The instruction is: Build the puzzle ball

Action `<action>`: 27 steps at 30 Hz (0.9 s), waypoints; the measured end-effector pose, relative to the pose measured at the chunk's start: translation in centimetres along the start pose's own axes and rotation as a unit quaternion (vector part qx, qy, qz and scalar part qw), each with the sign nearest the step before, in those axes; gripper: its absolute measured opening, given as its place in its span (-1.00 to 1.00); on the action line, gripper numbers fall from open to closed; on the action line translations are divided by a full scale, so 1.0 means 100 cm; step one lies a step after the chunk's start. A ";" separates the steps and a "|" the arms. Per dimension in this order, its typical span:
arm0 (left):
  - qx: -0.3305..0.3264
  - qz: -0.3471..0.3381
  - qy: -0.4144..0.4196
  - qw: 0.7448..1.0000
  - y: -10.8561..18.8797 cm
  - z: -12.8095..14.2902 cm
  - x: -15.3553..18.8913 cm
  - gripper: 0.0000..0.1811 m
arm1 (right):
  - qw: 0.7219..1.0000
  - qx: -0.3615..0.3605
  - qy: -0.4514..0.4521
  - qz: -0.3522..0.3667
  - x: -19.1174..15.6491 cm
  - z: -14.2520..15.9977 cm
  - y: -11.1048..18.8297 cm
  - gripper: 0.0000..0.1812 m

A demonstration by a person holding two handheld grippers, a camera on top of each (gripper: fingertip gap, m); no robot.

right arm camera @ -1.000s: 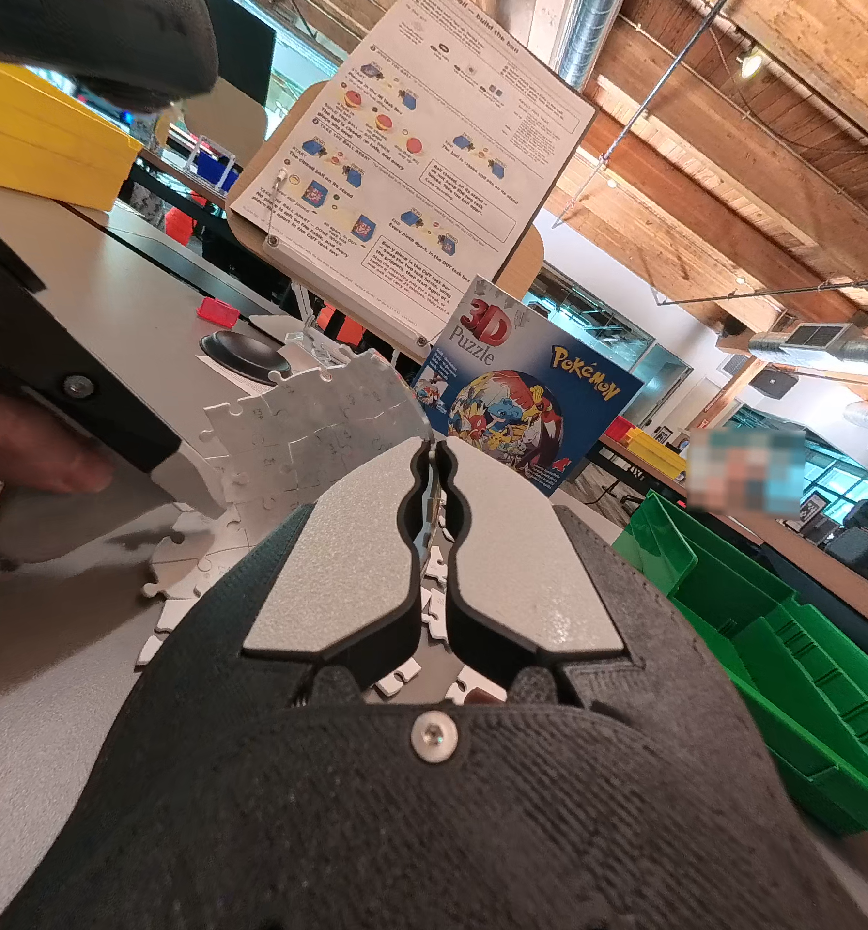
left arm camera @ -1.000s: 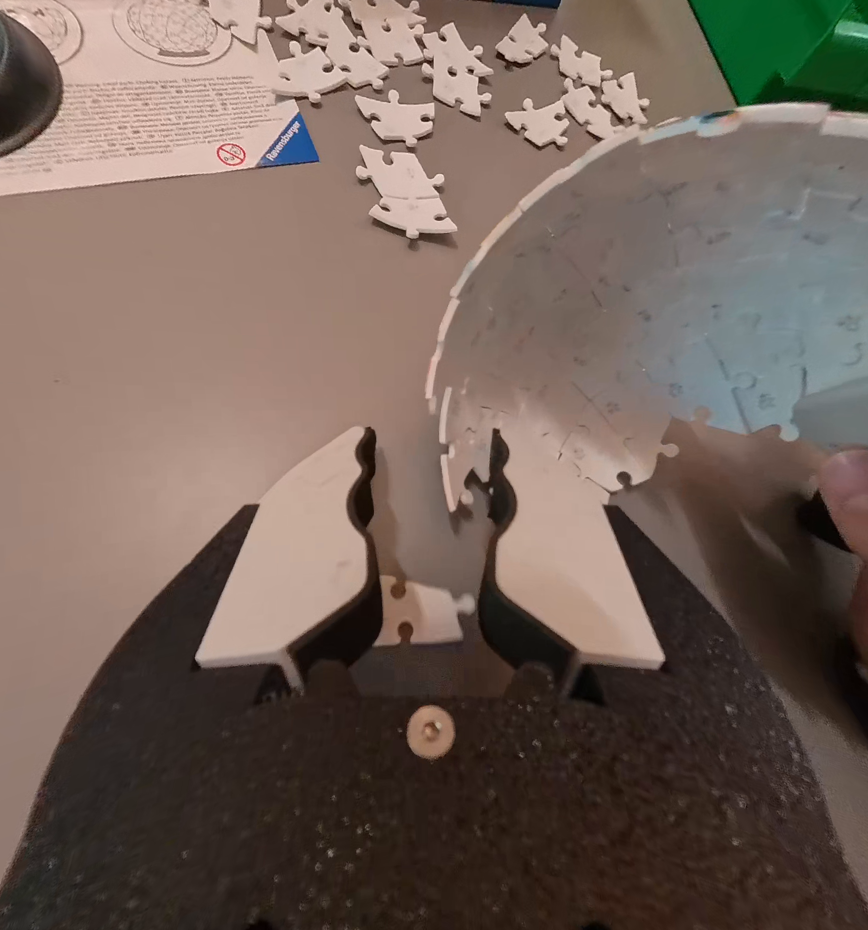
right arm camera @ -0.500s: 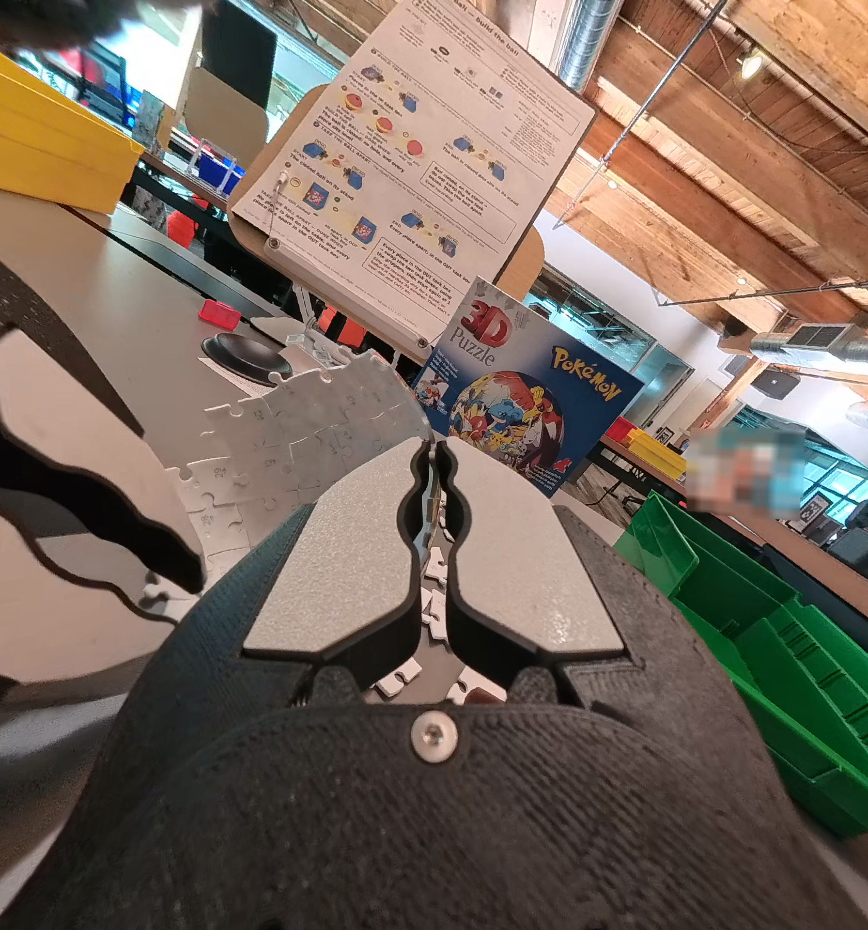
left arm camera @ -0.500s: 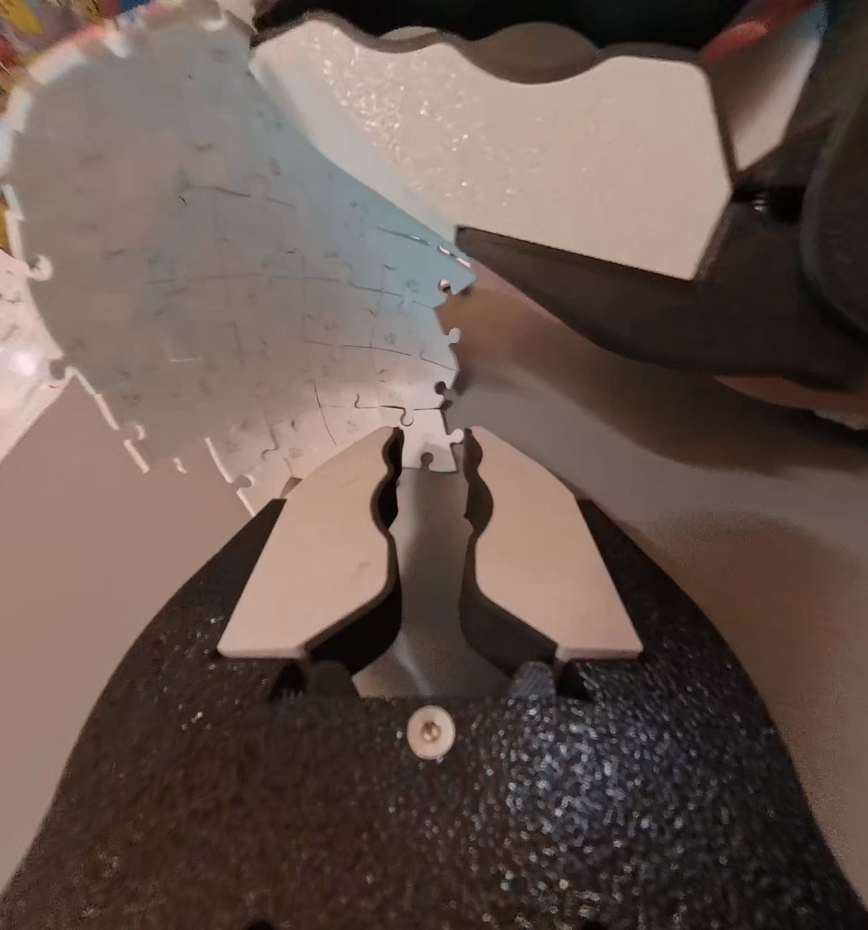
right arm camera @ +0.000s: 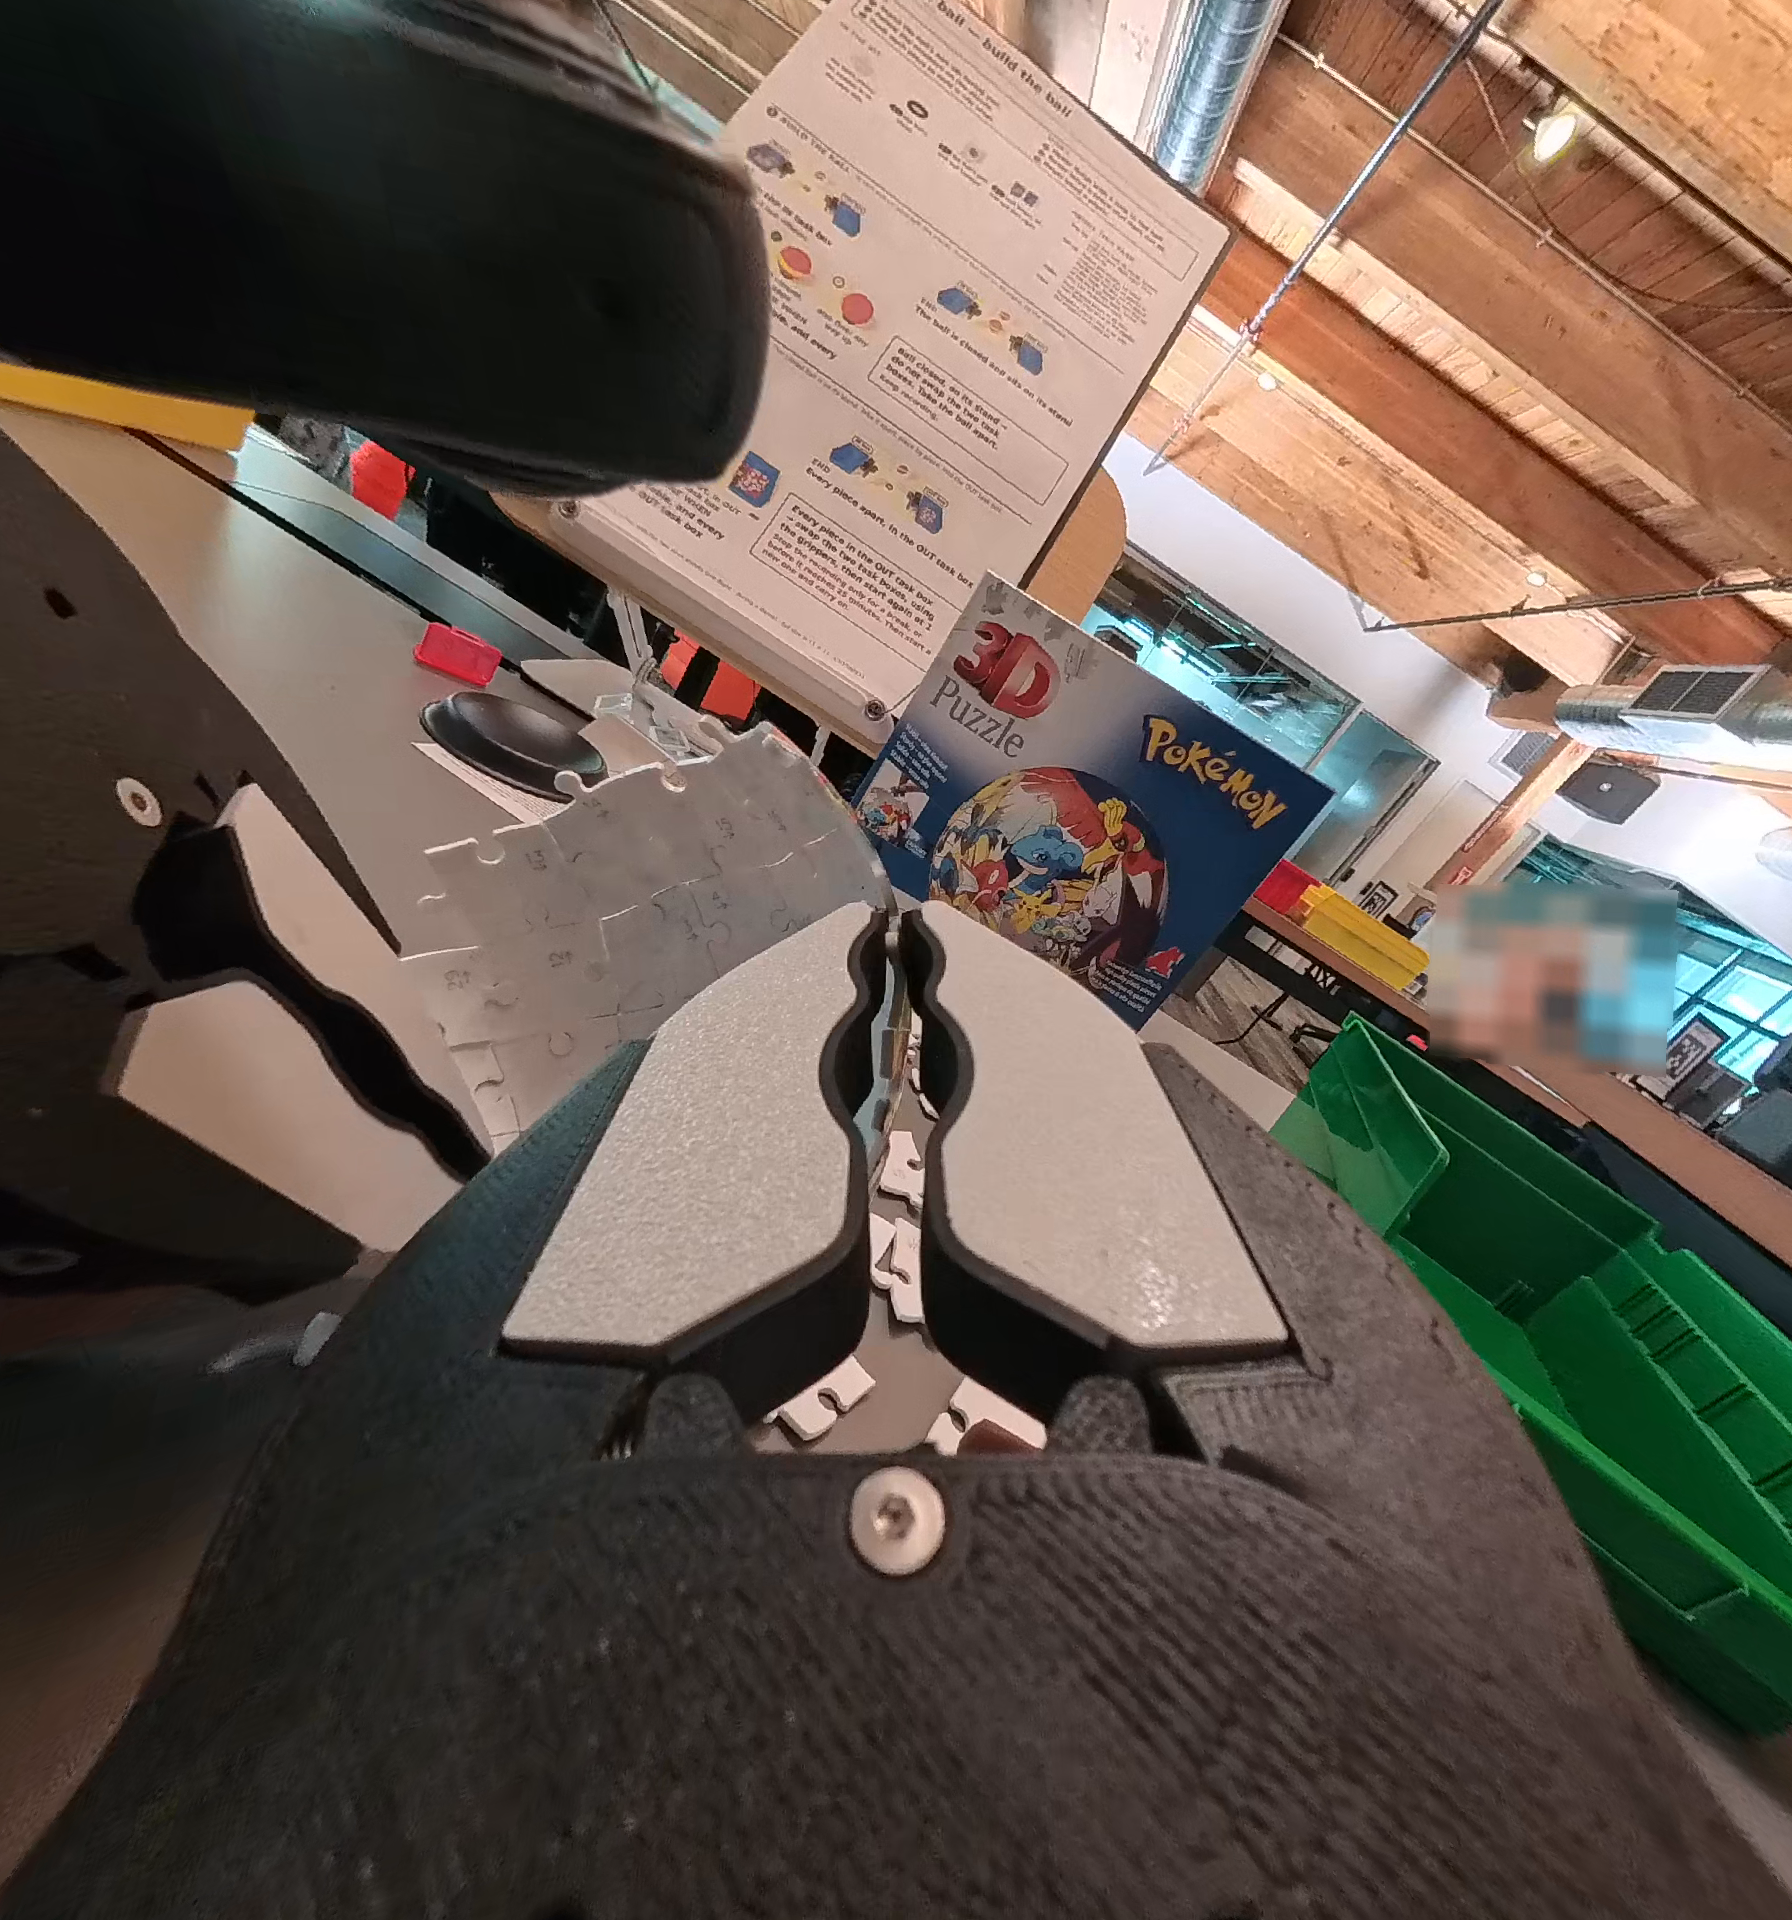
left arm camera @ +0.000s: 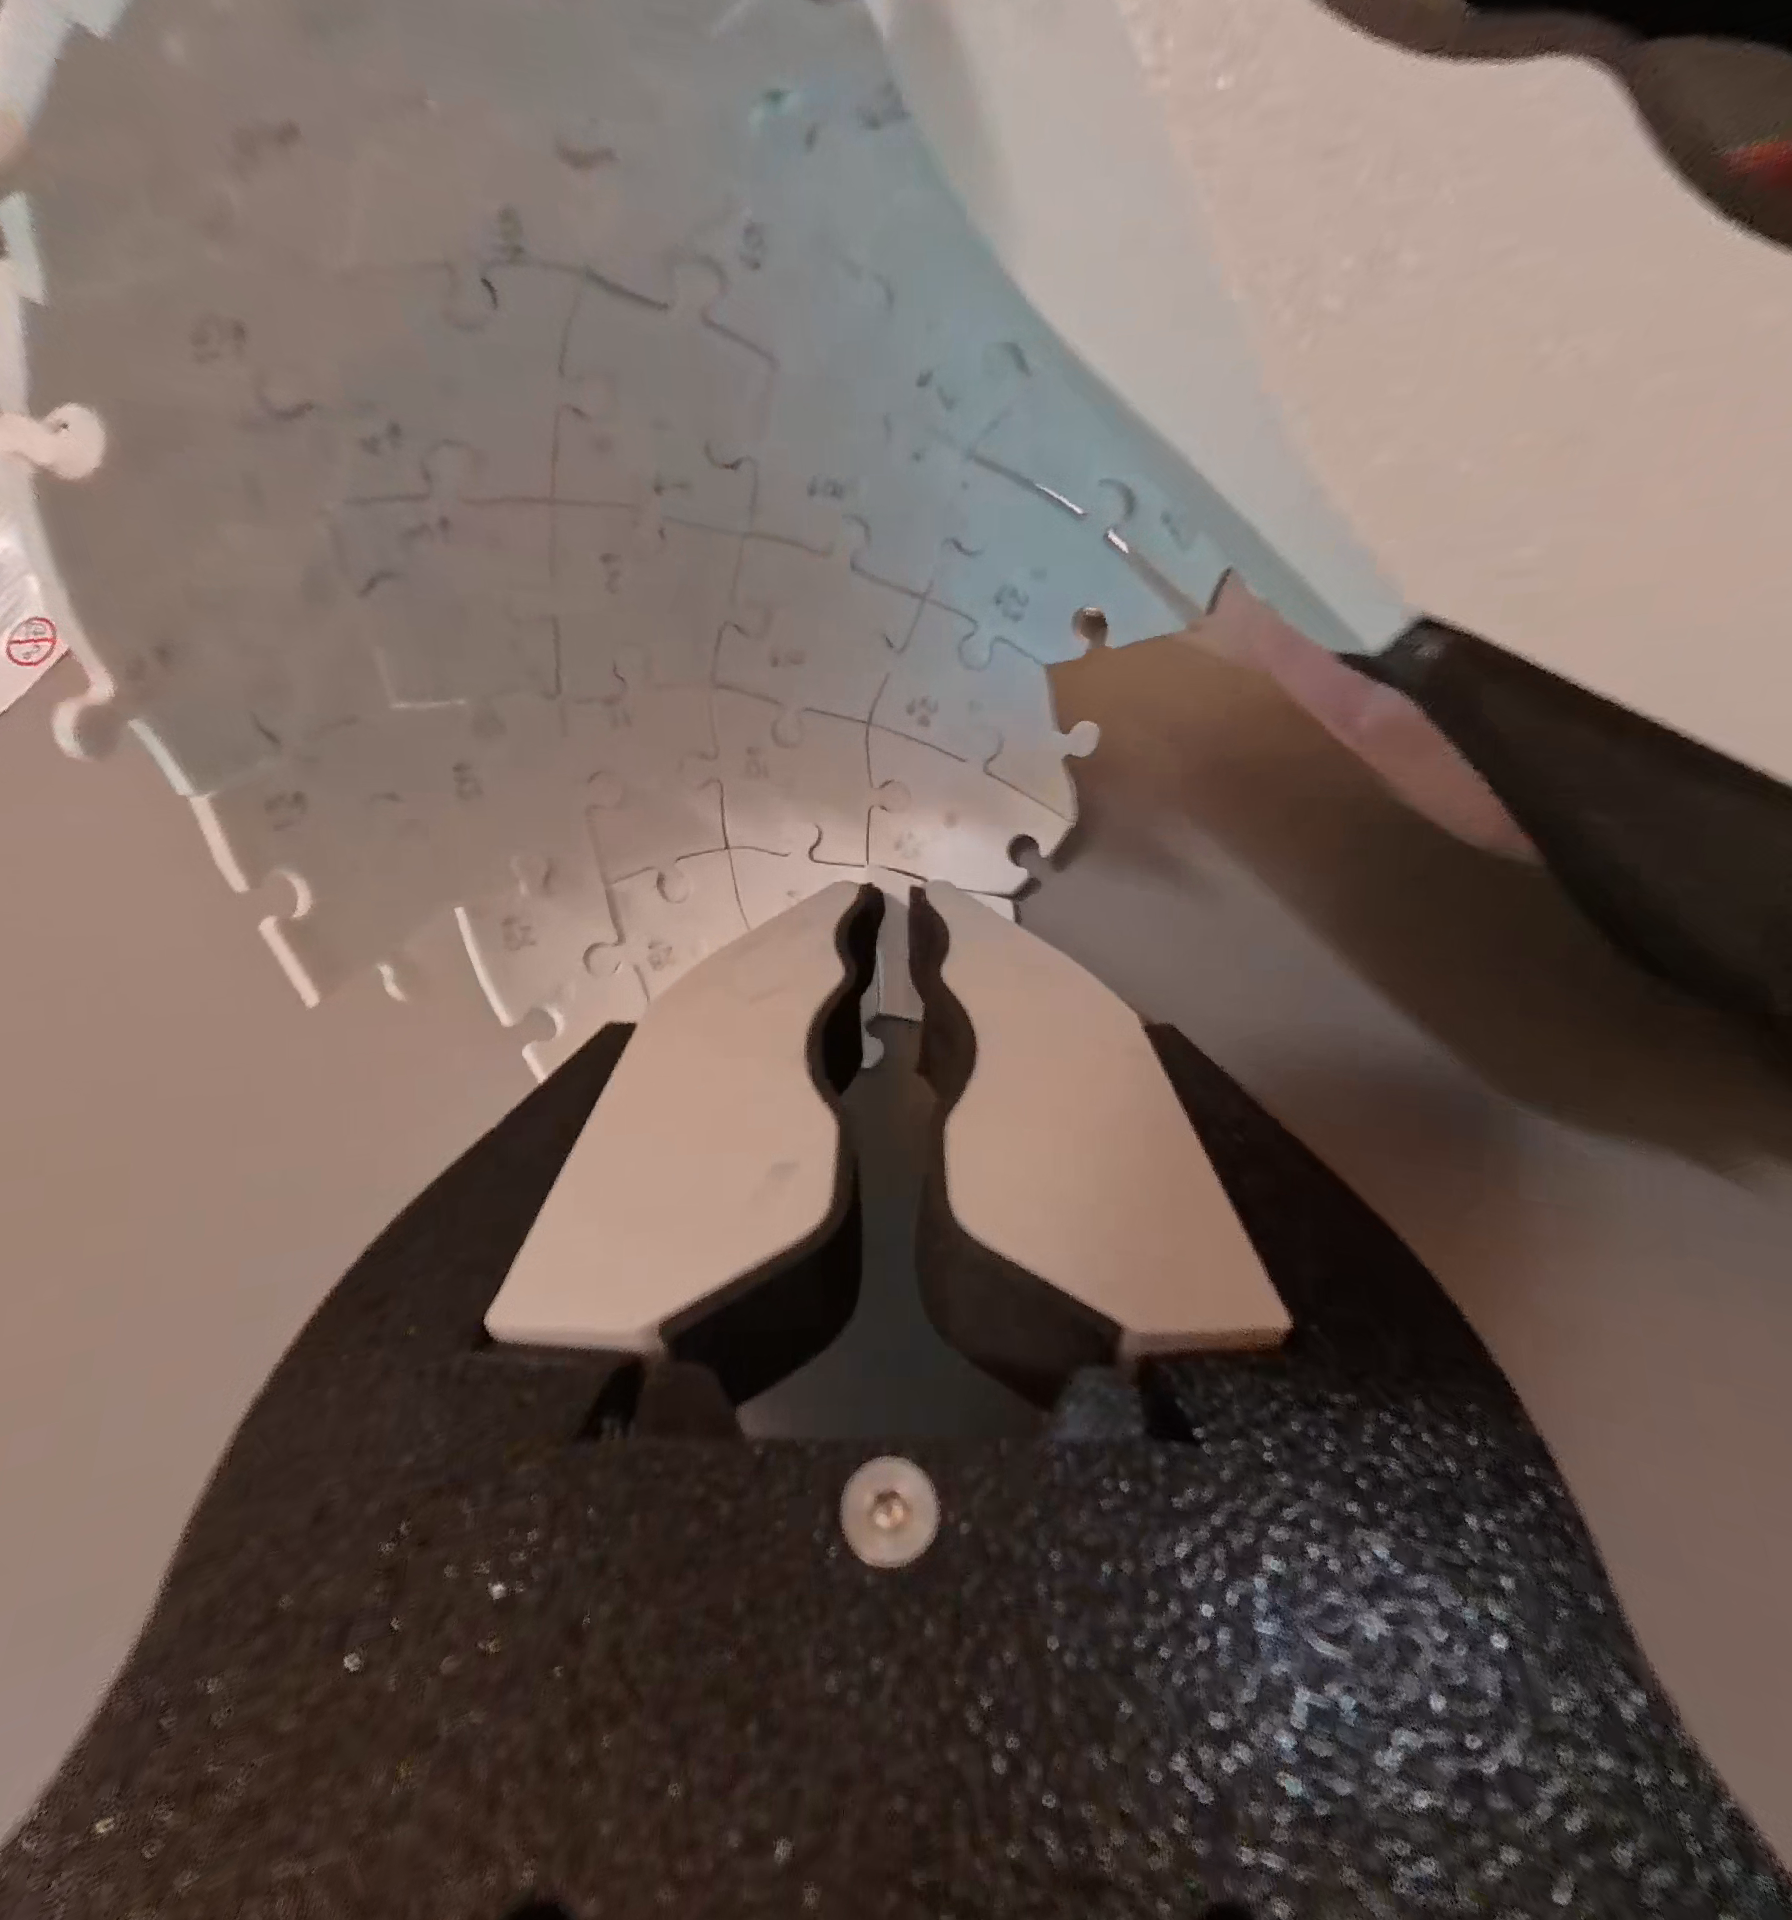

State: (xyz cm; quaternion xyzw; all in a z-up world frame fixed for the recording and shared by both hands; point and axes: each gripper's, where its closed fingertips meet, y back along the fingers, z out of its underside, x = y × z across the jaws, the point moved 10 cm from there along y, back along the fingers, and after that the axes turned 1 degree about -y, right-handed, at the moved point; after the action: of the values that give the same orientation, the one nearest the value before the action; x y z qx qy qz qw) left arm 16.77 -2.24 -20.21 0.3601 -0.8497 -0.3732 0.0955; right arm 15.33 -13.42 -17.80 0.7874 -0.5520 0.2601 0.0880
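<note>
The half-built puzzle ball is a white curved shell [left arm camera: 580,499] of joined pieces, seen from its inner side. My left gripper [left arm camera: 897,904] is shut on a white puzzle piece [left arm camera: 893,987] at the shell's lower edge. My right gripper [right arm camera: 897,925] is shut on the shell's rim [right arm camera: 663,894] and holds it upright above the table. One of the right gripper's fingers [left arm camera: 1391,364] fills the upper right of the left wrist view. The left gripper [right arm camera: 430,1039] shows at the left of the right wrist view, its tips at the shell's edge.
The puzzle box [right arm camera: 1079,831] stands behind the shell, with an instruction board [right arm camera: 954,343] behind it. A black round stand [right arm camera: 513,727] sits on a paper sheet at the back left. Green bins [right arm camera: 1598,1299] are on the right. Loose white pieces [right arm camera: 902,1226] lie under my right gripper. Left tips to right tips: about 11 centimeters.
My left gripper moved from over the table up to the shell's lower edge and closed on a piece there. My right gripper kept its hold on the shell.
</note>
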 end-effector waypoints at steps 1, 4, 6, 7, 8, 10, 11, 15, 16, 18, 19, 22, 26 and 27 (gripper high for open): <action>-0.001 0.002 0.004 1.000 0.000 0.000 0.000 -0.94 | 1.000 0.000 0.000 0.000 0.000 0.000 0.000 -0.96; -0.003 0.004 0.018 1.000 -0.001 -0.001 -0.001 -0.94 | 1.000 0.000 0.001 -0.001 0.000 0.000 0.000 -0.96; -0.005 0.002 0.029 1.000 -0.002 -0.001 -0.001 -0.94 | 1.000 0.000 0.001 -0.001 0.000 0.000 -0.001 -0.96; -0.007 0.002 0.033 0.999 -0.002 -0.002 -0.001 -0.94 | 1.000 0.000 0.001 -0.001 0.000 0.000 -0.001 -0.96; -0.010 0.003 0.038 0.999 -0.002 -0.002 -0.001 -0.94 | 1.000 -0.001 0.001 -0.001 -0.001 0.000 -0.001 -0.96; -0.019 0.001 0.039 0.999 -0.003 -0.004 -0.001 -0.94 | 1.000 -0.001 0.002 -0.001 -0.001 0.000 -0.001 -0.96; -0.024 -0.002 0.035 0.999 -0.003 -0.005 0.000 -0.94 | 1.000 -0.001 0.002 -0.001 -0.001 0.000 -0.001 -0.96; -0.049 -0.022 0.030 0.998 -0.003 -0.009 0.004 -0.94 | 1.000 -0.001 0.002 -0.001 -0.001 0.000 -0.001 -0.96; -0.054 -0.028 0.031 0.998 -0.003 -0.010 0.005 -0.94 | 1.000 -0.001 0.003 -0.001 -0.001 0.000 -0.001 -0.96; -0.066 -0.045 0.035 0.996 -0.003 -0.013 0.008 -0.94 | 1.000 -0.002 0.004 -0.001 -0.001 0.000 -0.001 -0.96; -0.069 -0.052 0.039 0.995 -0.003 -0.013 0.009 -0.94 | 1.000 -0.003 0.004 -0.001 -0.001 0.000 -0.001 -0.96; -0.058 -0.066 0.055 0.995 -0.003 -0.012 0.012 -0.94 | 1.000 -0.003 0.004 -0.001 -0.001 0.000 -0.001 -0.97; -0.019 -0.076 0.041 0.996 -0.002 -0.005 0.016 -1.00 | 1.000 -0.003 0.005 0.000 -0.001 0.000 0.000 -0.97; -0.013 -0.079 0.040 0.996 -0.002 -0.004 0.017 -1.00 | 1.000 -0.003 0.005 -0.001 -0.001 0.000 0.000 -0.97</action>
State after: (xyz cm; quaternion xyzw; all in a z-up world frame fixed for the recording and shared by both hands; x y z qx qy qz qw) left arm 15.85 -3.69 -20.20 0.4391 -0.8095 -0.3757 0.1039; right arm 15.33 -13.33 -17.85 0.7860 -0.5518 0.2626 0.0935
